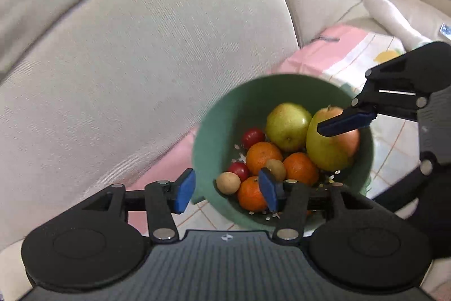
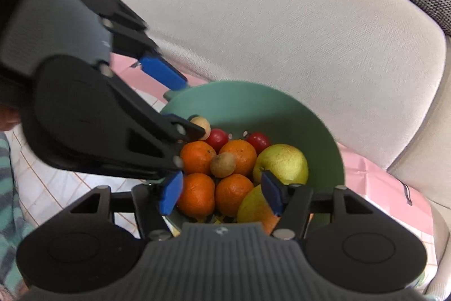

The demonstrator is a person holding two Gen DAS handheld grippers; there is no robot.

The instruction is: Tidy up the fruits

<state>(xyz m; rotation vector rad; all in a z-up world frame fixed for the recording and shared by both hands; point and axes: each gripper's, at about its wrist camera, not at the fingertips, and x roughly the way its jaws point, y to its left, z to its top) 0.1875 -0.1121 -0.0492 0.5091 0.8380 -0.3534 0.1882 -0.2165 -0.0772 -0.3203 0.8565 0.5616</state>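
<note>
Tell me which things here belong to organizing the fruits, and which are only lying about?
Belong:
- round green plastic bowl
- yellow-green apples
- round orange mandarins
- small red round fruits
- small tan round fruits

Lying about:
- beige fabric sofa cushions
- pink patterned cloth

Beige sofa cushions; pink patterned cloth spread on seat.

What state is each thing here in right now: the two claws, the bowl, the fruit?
Left gripper: open, straddling the bowl's near rim, holding nothing.
Right gripper: open, over the bowl, holding nothing.
Green bowl: upright on the cloth, full of fruit.
Oranges: piled in the bowl.
Apples: in the bowl, whole.
Red fruits: in the bowl.
</note>
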